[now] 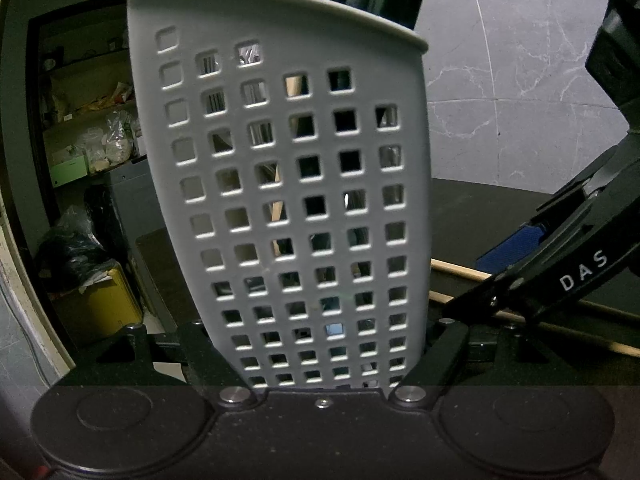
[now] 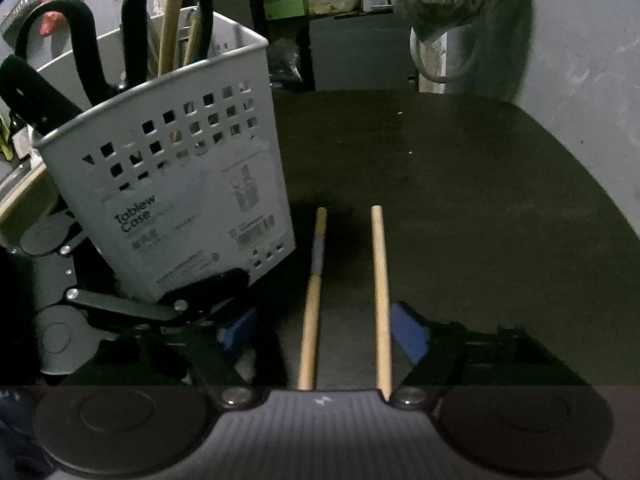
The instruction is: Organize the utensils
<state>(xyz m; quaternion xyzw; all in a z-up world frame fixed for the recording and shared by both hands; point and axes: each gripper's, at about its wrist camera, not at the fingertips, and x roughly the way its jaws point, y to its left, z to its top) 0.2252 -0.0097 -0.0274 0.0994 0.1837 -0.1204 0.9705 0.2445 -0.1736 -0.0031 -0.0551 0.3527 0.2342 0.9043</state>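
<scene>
Right gripper w/ blue pads is spread open around two loose wooden chopsticks lying side by side on the dark table; nothing is pinched yet. Just left, the grey perforated plastic utensil caddy, already loaded w/ black-handled scissors, is clamped at its base by the left gripper, tilted a bit. Risk imo: only one stick gets caught when closed, or they're crossed and rolled off. Caddy could be knocked too.
</scene>
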